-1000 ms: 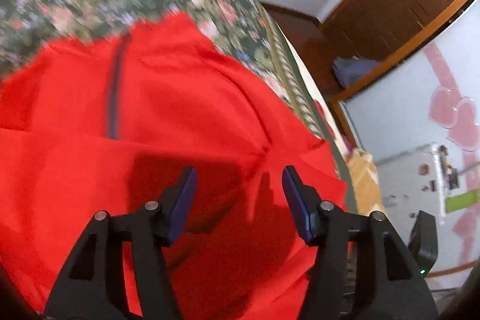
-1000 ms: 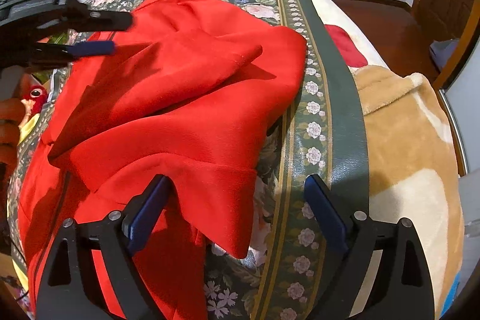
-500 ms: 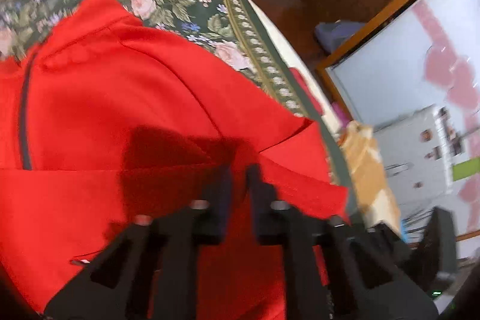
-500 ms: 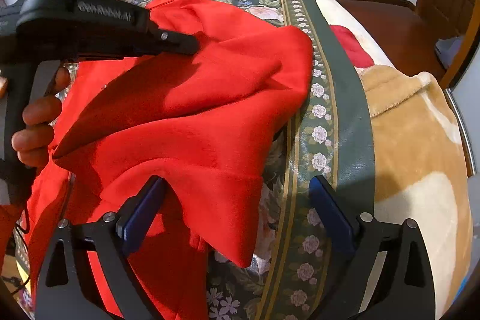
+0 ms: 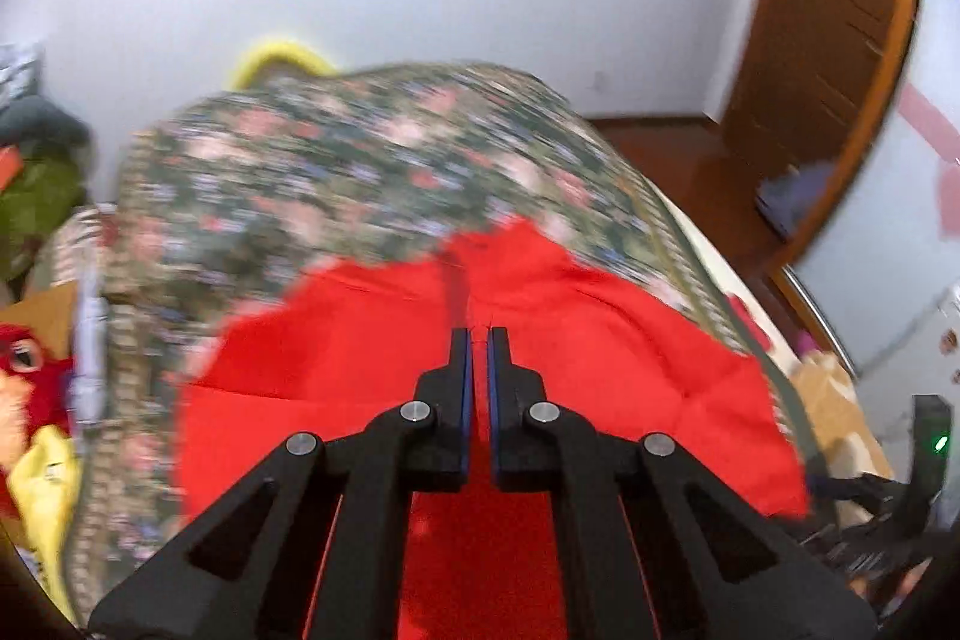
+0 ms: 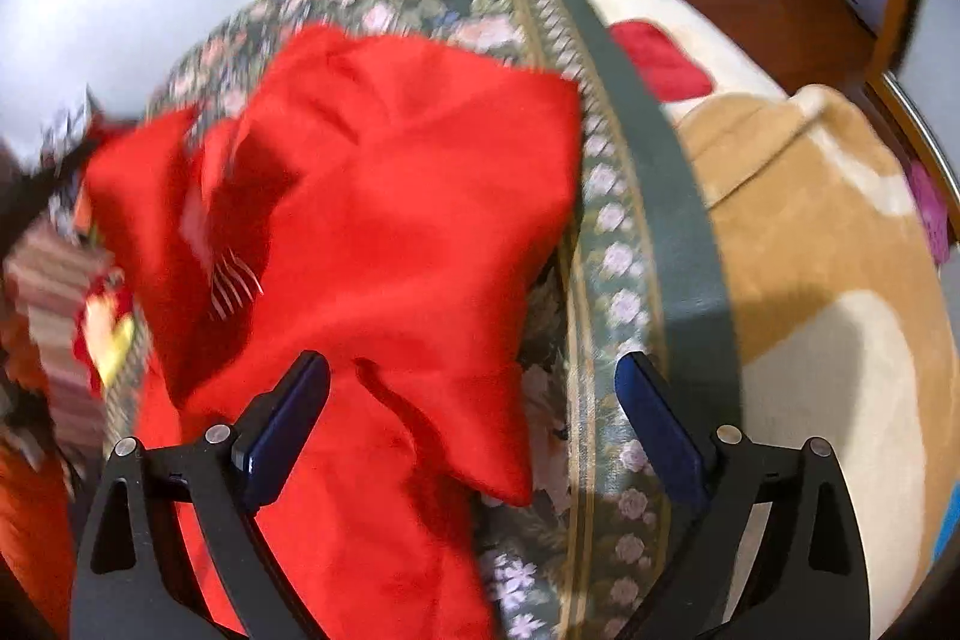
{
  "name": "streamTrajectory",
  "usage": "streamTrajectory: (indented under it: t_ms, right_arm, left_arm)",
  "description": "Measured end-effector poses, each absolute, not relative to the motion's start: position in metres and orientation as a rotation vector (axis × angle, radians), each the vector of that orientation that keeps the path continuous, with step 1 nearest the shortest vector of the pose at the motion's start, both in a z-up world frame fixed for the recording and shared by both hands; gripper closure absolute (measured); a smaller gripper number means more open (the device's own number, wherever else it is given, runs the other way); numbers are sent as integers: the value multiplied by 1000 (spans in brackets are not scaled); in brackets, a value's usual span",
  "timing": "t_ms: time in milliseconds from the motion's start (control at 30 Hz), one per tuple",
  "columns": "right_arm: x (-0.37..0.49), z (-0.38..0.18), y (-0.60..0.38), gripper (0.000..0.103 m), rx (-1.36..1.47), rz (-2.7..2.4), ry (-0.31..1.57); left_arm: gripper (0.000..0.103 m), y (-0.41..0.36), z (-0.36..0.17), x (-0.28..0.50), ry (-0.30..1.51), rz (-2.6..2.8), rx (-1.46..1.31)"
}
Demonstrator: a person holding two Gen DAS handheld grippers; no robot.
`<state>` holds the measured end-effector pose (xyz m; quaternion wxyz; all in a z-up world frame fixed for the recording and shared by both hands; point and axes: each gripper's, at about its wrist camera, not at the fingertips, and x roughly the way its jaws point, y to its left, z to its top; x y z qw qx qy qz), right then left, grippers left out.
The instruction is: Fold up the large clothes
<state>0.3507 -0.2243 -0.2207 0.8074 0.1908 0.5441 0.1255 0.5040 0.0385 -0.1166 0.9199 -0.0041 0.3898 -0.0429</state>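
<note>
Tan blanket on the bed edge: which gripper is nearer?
Right. The right gripper hangs open beside the tan blanket; the left gripper, shut, is over the red garment, farther off.

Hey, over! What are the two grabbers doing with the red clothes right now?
Left gripper shut, nothing visibly pinched. Right gripper open over red garment. Garment bunched on floral bedspread. Nothing in the way.

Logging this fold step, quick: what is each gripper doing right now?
Left gripper: shut; whether it pinches the red garment cannot be told.
Right gripper: open, holding nothing.
</note>
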Motion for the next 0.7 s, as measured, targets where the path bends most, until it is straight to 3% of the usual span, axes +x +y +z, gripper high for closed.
streamTrajectory:
  t_ms: [267,700]
  right_arm:
    - [343,-191,-189,7,290,245,1130]
    - [353,-223,-121,7,115,257,1252]
  left_arm:
    - [100,149,-96,461,727,74,-97]
    - [100,204,-188,392,843,135,-62]
